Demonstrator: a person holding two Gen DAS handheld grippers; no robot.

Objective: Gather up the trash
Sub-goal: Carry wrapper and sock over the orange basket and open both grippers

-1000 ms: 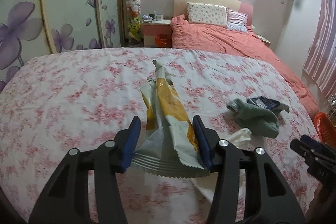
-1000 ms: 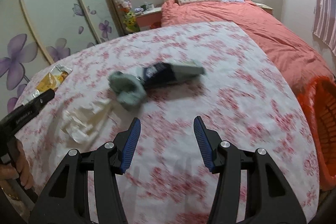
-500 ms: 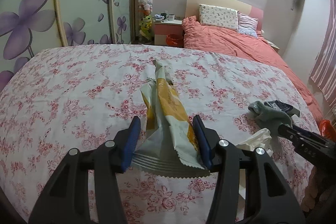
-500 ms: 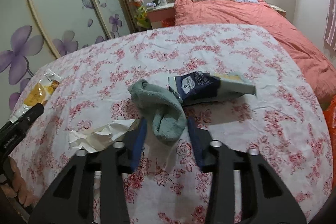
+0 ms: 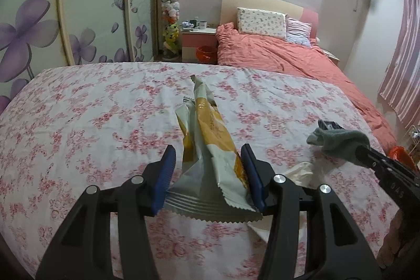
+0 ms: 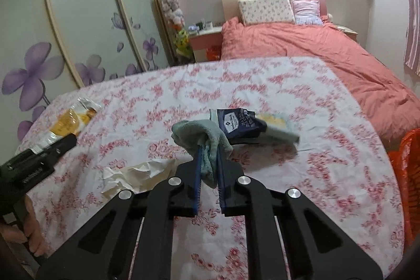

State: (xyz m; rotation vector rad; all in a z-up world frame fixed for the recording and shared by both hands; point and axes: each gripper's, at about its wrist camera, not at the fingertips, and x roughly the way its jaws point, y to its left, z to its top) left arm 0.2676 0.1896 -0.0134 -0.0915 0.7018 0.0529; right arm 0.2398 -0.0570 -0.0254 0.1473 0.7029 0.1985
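Orange basket [image 6: 409,175] sits at three o'clock of the right gripper [image 6: 210,162], whose jaws have just closed, pinching the green cloth [image 6: 204,135].

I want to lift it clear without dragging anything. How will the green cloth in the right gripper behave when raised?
The green cloth is probably floppy: it droops over both sides of the right gripper, whose jaws have just closed on it. It looks light and unlikely to slip. Its loose end may brush the blue packet just behind.
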